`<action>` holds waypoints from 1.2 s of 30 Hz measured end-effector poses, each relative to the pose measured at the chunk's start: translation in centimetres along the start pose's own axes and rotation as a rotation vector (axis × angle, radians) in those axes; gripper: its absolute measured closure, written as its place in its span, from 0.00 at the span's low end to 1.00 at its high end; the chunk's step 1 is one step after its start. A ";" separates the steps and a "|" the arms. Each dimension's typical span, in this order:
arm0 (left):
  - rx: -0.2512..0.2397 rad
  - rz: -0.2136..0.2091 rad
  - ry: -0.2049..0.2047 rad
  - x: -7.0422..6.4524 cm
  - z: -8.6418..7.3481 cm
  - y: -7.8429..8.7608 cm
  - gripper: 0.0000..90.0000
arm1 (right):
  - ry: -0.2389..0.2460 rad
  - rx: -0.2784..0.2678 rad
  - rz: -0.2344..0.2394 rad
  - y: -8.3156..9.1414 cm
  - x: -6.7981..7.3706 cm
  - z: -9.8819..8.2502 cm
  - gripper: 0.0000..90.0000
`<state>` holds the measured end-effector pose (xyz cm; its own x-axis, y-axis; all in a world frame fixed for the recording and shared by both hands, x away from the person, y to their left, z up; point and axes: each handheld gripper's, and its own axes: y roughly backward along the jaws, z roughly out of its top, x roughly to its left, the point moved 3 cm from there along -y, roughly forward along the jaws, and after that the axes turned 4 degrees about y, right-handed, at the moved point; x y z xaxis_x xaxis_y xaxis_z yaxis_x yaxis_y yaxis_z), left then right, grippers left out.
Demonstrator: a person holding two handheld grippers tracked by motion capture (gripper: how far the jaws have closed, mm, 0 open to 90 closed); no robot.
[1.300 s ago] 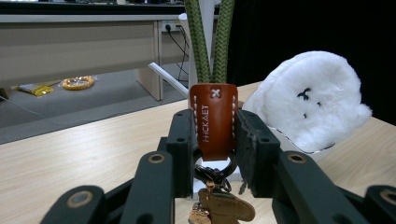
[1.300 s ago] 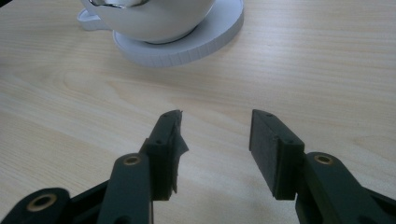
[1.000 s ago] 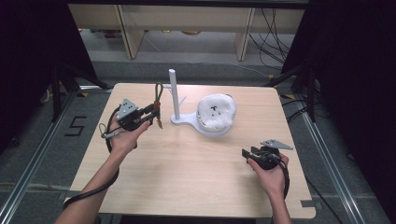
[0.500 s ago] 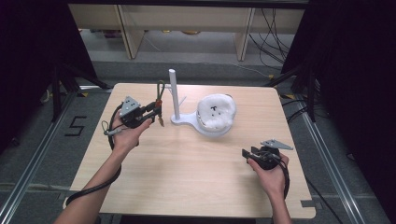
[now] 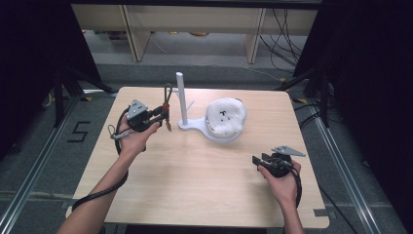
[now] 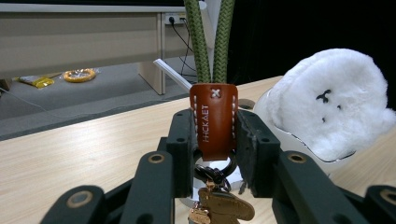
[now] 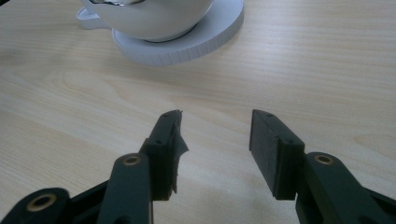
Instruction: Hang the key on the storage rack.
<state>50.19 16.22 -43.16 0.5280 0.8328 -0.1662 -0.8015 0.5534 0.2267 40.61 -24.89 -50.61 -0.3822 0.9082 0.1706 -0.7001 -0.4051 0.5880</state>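
Note:
My left gripper (image 5: 164,116) is shut on a keychain (image 5: 167,105), held above the table just left of the white stand's upright post (image 5: 181,95). In the left gripper view the jaws pinch the brown leather tab (image 6: 213,119). A green cord loop (image 6: 208,42) rises from the tab, and a metal ring with brass tags (image 6: 219,205) hangs below it. A fluffy white plush (image 5: 225,117) lies in the white bowl on the stand's base (image 5: 192,126). My right gripper (image 5: 257,159) rests low at the table's right, open, with nothing between its jaws (image 7: 215,140).
The stand's thin side peg (image 6: 170,73) points toward my left gripper. The wooden table (image 5: 195,185) has bare surface in front and in the middle. The bowl and its round base (image 7: 187,42) lie ahead of my right gripper. Shelving legs and cables stand on the floor beyond the table.

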 end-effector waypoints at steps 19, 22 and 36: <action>0.020 0.003 0.011 0.3 -0.4 -0.7 0.76 | 0.012 0.017 -0.008 0.1 -0.1 -0.1 0.61; 0.024 0.002 0.016 0.3 -0.5 -0.8 0.76 | 0.004 0.003 -0.001 -0.1 0.0 -0.1 0.61; 0.046 0.003 0.022 0.3 -0.9 -1.5 0.76 | -0.001 0.022 -0.010 0.1 -0.1 -0.1 0.61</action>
<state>51.35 15.63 -44.46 0.5193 0.8341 -0.1863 -0.7889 0.5516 0.2710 40.47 -25.03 -50.64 -0.3749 0.9122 0.1652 -0.6903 -0.3937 0.6070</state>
